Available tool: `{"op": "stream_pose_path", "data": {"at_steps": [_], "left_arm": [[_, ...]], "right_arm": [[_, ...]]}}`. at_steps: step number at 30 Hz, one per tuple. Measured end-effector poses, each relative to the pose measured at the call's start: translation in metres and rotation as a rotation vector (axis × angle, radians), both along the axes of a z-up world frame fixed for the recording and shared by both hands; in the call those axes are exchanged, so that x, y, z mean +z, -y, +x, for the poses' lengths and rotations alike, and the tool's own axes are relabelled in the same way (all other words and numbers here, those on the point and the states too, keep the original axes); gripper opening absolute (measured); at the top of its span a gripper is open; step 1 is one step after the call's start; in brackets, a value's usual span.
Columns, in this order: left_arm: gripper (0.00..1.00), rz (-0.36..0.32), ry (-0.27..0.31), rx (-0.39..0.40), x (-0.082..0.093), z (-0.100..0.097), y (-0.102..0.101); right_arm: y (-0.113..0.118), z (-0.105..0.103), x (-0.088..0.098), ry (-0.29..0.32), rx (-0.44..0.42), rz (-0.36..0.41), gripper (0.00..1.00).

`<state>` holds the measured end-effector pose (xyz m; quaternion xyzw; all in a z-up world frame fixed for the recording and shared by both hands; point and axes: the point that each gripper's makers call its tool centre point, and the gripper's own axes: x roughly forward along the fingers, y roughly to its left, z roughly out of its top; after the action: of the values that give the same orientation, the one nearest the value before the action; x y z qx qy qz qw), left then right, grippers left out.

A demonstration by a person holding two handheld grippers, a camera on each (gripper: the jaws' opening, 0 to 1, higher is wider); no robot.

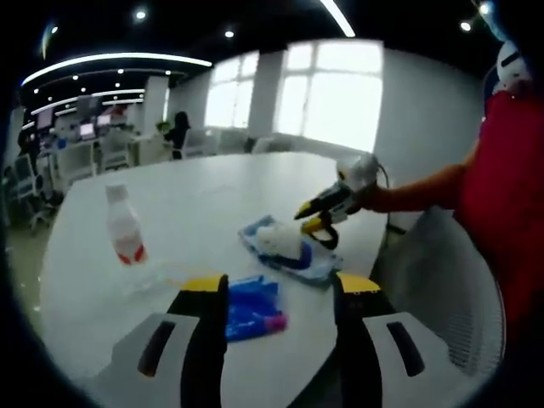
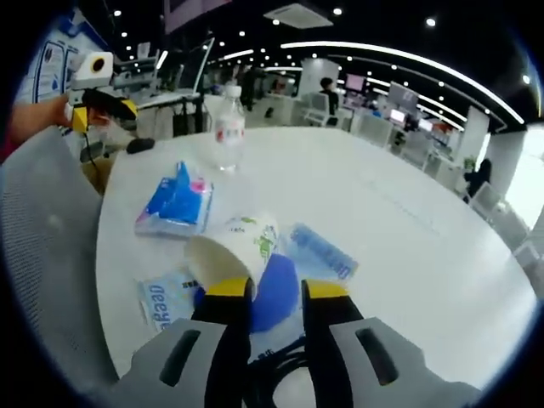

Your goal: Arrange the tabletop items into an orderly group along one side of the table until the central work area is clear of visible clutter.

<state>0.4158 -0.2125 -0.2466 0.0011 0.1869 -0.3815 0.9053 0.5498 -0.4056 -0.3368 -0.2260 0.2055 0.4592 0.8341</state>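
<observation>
Left gripper view: left gripper [image 1: 279, 293] released, jaws apart above blue tissue pack [image 1: 252, 309] at lower centre. Clear plastic bottle with red label [image 1: 124, 226] stands left. Right gripper [image 1: 316, 218] mid-frame over white paper cup [image 1: 279, 240].

Right gripper view: right gripper [image 2: 275, 291] jaws spread, nothing grasped, just behind cup lying sideways on white round table [image 2: 408, 221]; tissue pack upper left, bottle behind it.

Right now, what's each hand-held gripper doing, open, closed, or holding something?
Left hand-held gripper: open, holding nothing, above the blue tissue pack.
Right hand-held gripper: open, holding nothing, jaws at the tipped paper cup.
</observation>
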Motion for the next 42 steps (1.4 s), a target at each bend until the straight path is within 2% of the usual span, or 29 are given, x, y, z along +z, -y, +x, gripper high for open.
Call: {"op": "stream_pose_path", "data": {"at_steps": [10,22,29,39,42], "left_arm": [[0.45,0.002,-0.003,-0.002,-0.001,0.0,0.0],[0.47,0.013,-0.004,-0.014,-0.003,0.001,0.001],[0.48,0.022,0.002,-0.033,-0.002,0.002,0.003],[0.48,0.036,0.015,-0.07,0.0,0.005,0.013],[0.48,0.038,0.022,-0.083,0.001,0.005,0.017]], "right_arm": [[-0.009,-0.003,0.003,0.043,0.072,-0.015,0.04],[-0.011,-0.005,0.005,0.06,0.119,-0.031,0.02],[-0.01,-0.007,0.018,0.05,0.144,-0.039,0.02],[-0.007,-0.007,0.044,-0.028,0.148,-0.043,0.02],[-0.011,-0.012,0.055,-0.081,0.148,-0.022,0.01]]}}
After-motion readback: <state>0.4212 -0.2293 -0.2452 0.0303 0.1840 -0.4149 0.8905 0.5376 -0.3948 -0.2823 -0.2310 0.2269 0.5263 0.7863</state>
